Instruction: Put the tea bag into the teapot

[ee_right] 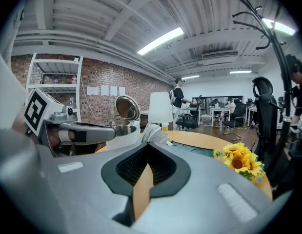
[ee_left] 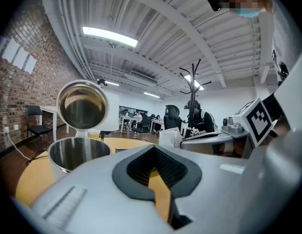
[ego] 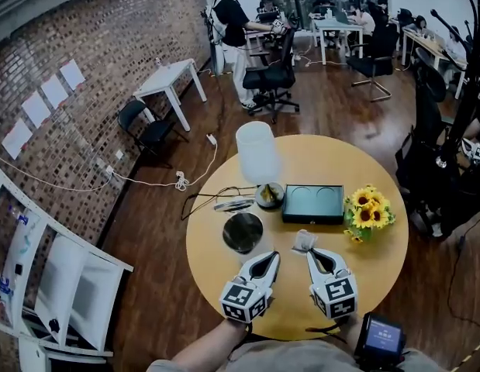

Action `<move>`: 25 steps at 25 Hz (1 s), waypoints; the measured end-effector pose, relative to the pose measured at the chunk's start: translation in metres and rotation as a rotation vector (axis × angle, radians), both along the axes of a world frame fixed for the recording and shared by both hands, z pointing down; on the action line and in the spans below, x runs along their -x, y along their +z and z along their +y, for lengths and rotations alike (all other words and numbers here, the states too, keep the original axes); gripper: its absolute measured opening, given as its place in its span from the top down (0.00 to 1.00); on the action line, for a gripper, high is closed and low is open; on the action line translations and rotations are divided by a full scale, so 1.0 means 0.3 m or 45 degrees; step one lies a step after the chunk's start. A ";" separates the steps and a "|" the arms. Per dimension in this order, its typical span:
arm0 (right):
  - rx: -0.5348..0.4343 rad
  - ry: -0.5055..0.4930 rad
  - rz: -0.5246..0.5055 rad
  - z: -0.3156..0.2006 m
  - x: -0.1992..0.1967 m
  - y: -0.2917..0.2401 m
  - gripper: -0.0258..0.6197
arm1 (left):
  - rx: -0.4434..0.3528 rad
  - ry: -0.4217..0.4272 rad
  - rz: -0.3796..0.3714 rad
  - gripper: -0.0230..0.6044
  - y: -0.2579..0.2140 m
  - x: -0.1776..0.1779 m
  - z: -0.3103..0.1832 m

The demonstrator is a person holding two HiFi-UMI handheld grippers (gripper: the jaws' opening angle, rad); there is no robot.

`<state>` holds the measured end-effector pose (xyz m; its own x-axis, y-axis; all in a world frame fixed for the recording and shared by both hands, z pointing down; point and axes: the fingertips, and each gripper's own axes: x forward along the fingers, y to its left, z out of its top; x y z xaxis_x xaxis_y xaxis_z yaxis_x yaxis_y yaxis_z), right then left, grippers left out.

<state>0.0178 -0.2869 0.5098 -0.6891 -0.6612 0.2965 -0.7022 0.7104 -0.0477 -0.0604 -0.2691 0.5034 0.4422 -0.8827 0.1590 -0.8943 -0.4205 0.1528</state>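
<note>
The right gripper (ego: 309,252) pinches the tea bag (ego: 304,241), the left gripper (ego: 270,257) is closed and empty; next it likely needs carrying toward ten o'clock, over the open teapot (ego: 243,232).

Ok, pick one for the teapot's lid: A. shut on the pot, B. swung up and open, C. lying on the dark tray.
B: the lid stands raised behind the open mouth of the teapot, its shiny underside showing.

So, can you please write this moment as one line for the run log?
right gripper: shut on tea bag | left gripper: shut, empty | teapot: open | tea bag: not yet in teapot
</note>
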 end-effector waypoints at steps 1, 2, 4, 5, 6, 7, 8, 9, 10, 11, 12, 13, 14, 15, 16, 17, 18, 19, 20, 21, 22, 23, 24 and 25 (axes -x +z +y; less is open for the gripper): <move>-0.006 -0.012 0.000 0.000 0.022 -0.004 0.94 | -0.004 -0.013 0.002 0.96 0.000 0.023 0.000; -0.014 -0.023 0.003 -0.002 0.046 -0.008 0.94 | -0.010 -0.024 0.006 0.96 -0.001 0.048 -0.001; -0.027 -0.039 0.012 -0.004 0.103 -0.018 0.94 | -0.020 -0.041 0.017 0.96 -0.008 0.103 -0.003; -0.032 -0.043 0.016 -0.005 0.133 -0.025 0.94 | -0.025 -0.045 0.023 0.96 -0.014 0.132 -0.003; -0.036 -0.045 0.020 -0.005 0.163 -0.033 0.94 | -0.029 -0.046 0.027 0.96 -0.021 0.160 -0.002; -0.039 -0.044 0.023 -0.004 0.196 -0.040 0.94 | -0.032 -0.043 0.031 0.96 -0.026 0.190 0.000; -0.041 -0.043 0.024 -0.002 0.230 -0.045 0.94 | -0.033 -0.040 0.032 0.96 -0.030 0.221 0.003; -0.045 -0.042 0.027 0.001 0.265 -0.047 0.94 | -0.034 -0.036 0.032 0.96 -0.030 0.256 0.006; -0.051 -0.041 0.032 0.004 0.302 -0.047 0.94 | -0.035 -0.033 0.032 0.96 -0.029 0.293 0.008; -0.059 -0.041 0.037 0.006 0.340 -0.045 0.94 | -0.036 -0.033 0.033 0.96 -0.026 0.331 0.007; -0.065 -0.040 0.039 0.007 0.378 -0.045 0.94 | -0.038 -0.032 0.035 0.96 -0.024 0.370 0.005; -0.069 -0.039 0.040 0.008 0.417 -0.046 0.94 | -0.042 -0.030 0.038 0.96 -0.023 0.408 0.002; -0.070 -0.038 0.041 0.011 0.454 -0.047 0.94 | -0.046 -0.024 0.042 0.96 -0.024 0.442 0.001; -0.071 -0.036 0.045 0.015 0.490 -0.047 0.94 | -0.049 -0.016 0.044 0.96 -0.023 0.474 0.000; -0.074 -0.031 0.050 0.017 0.522 -0.046 0.94 | -0.051 -0.006 0.047 0.96 -0.020 0.504 -0.001; -0.079 -0.022 0.055 0.017 0.551 -0.043 0.94 | -0.051 0.005 0.048 0.96 -0.015 0.532 -0.003; -0.084 -0.010 0.059 0.016 0.576 -0.041 0.94 | -0.051 0.018 0.051 0.96 -0.010 0.557 -0.005; -0.087 0.004 0.065 0.015 0.599 -0.039 0.94 | -0.051 0.033 0.055 0.96 -0.006 0.579 -0.010; -0.086 0.018 0.072 0.013 0.617 -0.037 0.94 | -0.051 0.051 0.061 0.96 -0.002 0.596 -0.015; -0.084 0.034 0.081 0.011 0.631 -0.036 0.94 | -0.052 0.071 0.067 0.96 0.000 0.608 -0.022; -0.083 0.049 0.091 0.008 0.642 -0.034 0.94 | -0.053 0.090 0.072 0.96 0.002 0.619 -0.029; -0.082 0.065 0.102 0.003 0.649 -0.032 0.94 | -0.052 0.108 0.078 0.96 0.004 0.627 -0.037; -0.079 0.080 0.114 -0.001 0.655 -0.028 0.94 | -0.051 0.125 0.082 0.96 0.006 0.634 -0.043; -0.074 0.093 0.126 -0.005 0.661 -0.022 0.94 | -0.049 0.141 0.085 0.96 0.008 0.641 -0.048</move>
